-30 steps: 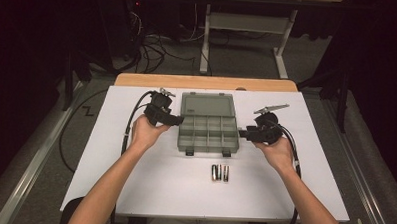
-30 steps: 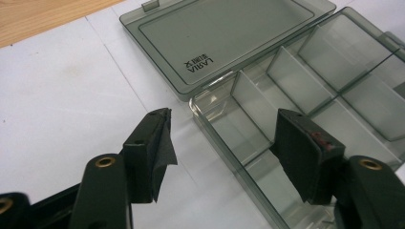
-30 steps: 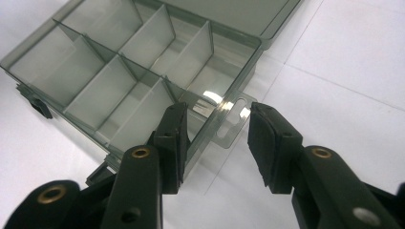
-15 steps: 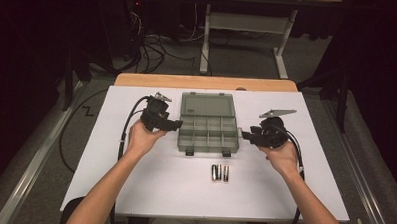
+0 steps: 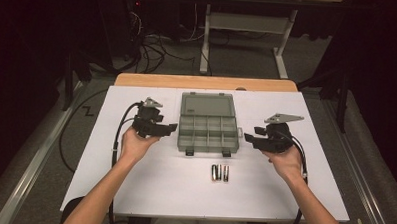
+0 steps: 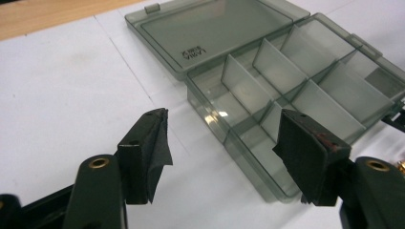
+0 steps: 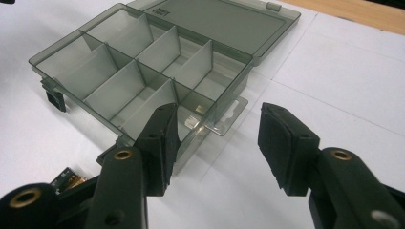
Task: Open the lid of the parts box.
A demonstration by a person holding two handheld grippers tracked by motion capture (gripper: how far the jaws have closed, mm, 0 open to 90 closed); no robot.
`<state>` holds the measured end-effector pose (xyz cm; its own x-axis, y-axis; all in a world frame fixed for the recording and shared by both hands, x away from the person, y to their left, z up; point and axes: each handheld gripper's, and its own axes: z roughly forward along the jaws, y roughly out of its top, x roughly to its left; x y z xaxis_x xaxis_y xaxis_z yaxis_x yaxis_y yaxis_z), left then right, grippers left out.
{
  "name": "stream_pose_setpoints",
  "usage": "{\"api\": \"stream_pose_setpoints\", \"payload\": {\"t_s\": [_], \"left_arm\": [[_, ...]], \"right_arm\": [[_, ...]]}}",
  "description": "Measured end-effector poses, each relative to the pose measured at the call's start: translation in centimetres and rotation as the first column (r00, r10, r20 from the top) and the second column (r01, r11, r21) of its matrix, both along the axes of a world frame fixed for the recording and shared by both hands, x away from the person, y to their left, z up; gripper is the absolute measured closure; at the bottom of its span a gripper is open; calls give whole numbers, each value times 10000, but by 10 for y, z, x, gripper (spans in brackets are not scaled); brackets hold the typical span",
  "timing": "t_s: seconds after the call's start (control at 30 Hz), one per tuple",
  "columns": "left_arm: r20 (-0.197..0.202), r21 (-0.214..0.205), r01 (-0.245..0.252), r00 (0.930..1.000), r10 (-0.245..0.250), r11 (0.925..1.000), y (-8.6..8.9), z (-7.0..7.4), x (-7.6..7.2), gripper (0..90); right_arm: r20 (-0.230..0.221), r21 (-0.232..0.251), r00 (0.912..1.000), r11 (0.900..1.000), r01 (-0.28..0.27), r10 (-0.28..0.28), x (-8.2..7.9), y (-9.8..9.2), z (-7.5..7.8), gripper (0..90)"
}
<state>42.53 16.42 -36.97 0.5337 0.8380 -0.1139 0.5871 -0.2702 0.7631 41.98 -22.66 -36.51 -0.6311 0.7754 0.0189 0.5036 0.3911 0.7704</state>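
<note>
A: From the high view, where is the organiser box point(image 5: 208, 123)?
B: Centre of the white surface point(image 5: 134, 185), lid laid open toward twelve o'clock. The left claw point(image 5: 168, 128) sits just off its nine o'clock side, the right claw point(image 5: 250, 134) near its three o'clock side. Two batteries point(image 5: 220, 172) lie side by side at the box's six o'clock

A: And the left gripper view?
B: The left claw point(image 6: 222, 148) is spread, nothing between its pads, and the box point(image 6: 286, 90) lies ahead toward one o'clock, its near corner running in between the jaws but apart from them

A: The right gripper view?
B: The right claw point(image 7: 219, 143) is spread too, its jaws have just been opening, with no pad pressing anything. The box point(image 7: 143, 71) lies toward eleven o'clock, its side tab point(image 7: 229, 119) just ahead of the gap
</note>
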Motion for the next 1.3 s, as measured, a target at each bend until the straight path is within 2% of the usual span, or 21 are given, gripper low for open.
{"api": "stream_pose_setpoints", "payload": {"t_s": [0.23,0.4,0.53,0.6,0.77,0.87,1.17,1.3], "left_arm": [[326,-196,-55,9994,61,9998,10,-4,-14,356],[831,-205,-103,9965,120,9997,16,-4,-27,355],[930,-478,-23,9956,67,9989,20,-6,-33,355],[975,-536,3,9952,50,9986,21,-7,-36,355],[1156,-663,-27,9932,104,9978,25,-12,-45,356],[1248,-586,-21,9921,94,9983,27,-13,-49,356],[1668,-751,-186,9855,310,9970,35,-18,-64,356],[1878,-781,-180,9817,324,9968,37,-20,-71,353]], "right_arm": [[394,532,9992,9986,27,-48,-10,-11,-2,460],[675,768,9975,9970,137,-189,-17,-18,-2,454],[1029,1115,9944,9937,111,-227,-25,-24,-2,441],[1110,1243,9938,9922,-71,-68,-29,-27,-4,437],[1290,1608,9916,9866,-272,63,-39,-32,-9,436],[1378,1687,9905,9854,-221,-14,-44,-36,-9,430],[2130,2013,9767,9794,-164,-275,-64,-46,-12,418],[2305,2059,9727,9784,-209,-278,-69,-49,-15,406]]}}
